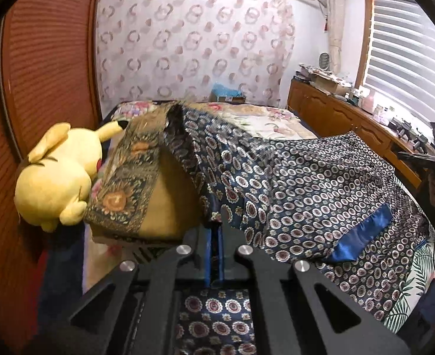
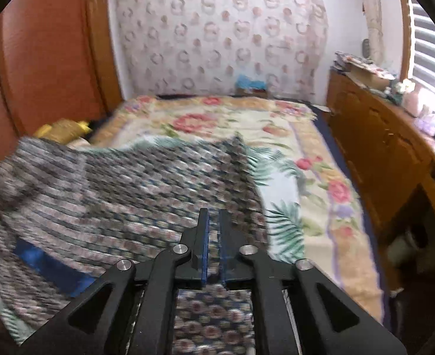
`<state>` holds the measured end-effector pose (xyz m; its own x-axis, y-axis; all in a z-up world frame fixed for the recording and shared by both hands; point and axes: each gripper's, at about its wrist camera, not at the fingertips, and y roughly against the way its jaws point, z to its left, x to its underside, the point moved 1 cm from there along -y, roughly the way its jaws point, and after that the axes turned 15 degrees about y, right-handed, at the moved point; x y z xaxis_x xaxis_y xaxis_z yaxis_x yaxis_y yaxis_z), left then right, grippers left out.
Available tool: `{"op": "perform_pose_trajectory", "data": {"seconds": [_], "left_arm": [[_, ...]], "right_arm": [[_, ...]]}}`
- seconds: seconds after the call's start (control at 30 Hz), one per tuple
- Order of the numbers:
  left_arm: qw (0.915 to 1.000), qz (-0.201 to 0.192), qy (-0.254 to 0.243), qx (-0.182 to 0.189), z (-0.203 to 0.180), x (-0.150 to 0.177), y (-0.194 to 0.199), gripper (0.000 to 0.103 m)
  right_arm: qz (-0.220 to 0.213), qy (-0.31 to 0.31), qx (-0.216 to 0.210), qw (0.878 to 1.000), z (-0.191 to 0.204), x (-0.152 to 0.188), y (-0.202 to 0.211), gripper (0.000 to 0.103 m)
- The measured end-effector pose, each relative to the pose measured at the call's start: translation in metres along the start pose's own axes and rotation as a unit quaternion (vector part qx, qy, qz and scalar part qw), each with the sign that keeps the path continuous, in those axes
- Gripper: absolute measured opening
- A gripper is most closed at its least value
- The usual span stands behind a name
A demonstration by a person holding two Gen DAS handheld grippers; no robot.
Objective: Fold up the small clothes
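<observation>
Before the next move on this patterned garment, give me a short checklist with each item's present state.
1. Left gripper shut on the patterned garment: ok.
2. Right gripper pinching the garment: cannot tell; a narrow gap shows between its pads and the view is blurred.
3. Garment lifted off the floral bedspread: ok on the left; part still drapes down.
4. Garment flat and unwrinkled: not ok; it is bunched, with a blue lining patch exposed.
5. Yellow plush toy apart from the garment: ok.

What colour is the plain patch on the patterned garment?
Solid blue patch; left wrist view shows it best.
</observation>
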<state>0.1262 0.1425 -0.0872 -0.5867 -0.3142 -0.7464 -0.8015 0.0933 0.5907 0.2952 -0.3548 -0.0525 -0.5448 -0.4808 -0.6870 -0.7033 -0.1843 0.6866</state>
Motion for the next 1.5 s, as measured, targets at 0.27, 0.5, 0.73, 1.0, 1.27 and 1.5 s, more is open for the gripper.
{"op": "perform_pose_trajectory", "data": {"seconds": [0.27, 0.5, 0.73, 1.0, 1.27, 1.5], "left_arm": [[0.9997, -0.004, -0.015, -0.016, -0.005, -0.004, 0.002, 0.001], [0.9994, 0.009, -0.021, -0.026, -0.002, -0.01, -0.005, 0.002], [0.9996, 0.005, -0.021, -0.021, -0.004, -0.014, -0.005, 0.002], [0.9995, -0.001, -0.025, -0.021, -0.007, -0.032, -0.001, 0.003], [0.9997, -0.005, -0.019, -0.015, -0.006, -0.034, 0.005, 0.001], [0.9998, -0.02, 0.007, -0.004, 0.005, -0.015, 0.04, 0.0]], "right_arm": [[0.073, -0.014, 0.009, 0.997, -0.021, 0.012, -0.055, 0.036], [0.103, -0.04, -0.007, 0.994, -0.03, 0.02, -0.075, 0.028], [0.057, 0.001, -0.02, 0.998, -0.013, 0.011, -0.051, 0.002], [-0.016, -0.003, -0.034, 0.999, -0.005, -0.014, -0.004, 0.001], [-0.036, 0.0, -0.051, 0.998, 0.001, -0.03, 0.009, 0.001], [-0.053, -0.026, -0.072, 0.996, -0.007, -0.02, 0.044, 0.001]]}}
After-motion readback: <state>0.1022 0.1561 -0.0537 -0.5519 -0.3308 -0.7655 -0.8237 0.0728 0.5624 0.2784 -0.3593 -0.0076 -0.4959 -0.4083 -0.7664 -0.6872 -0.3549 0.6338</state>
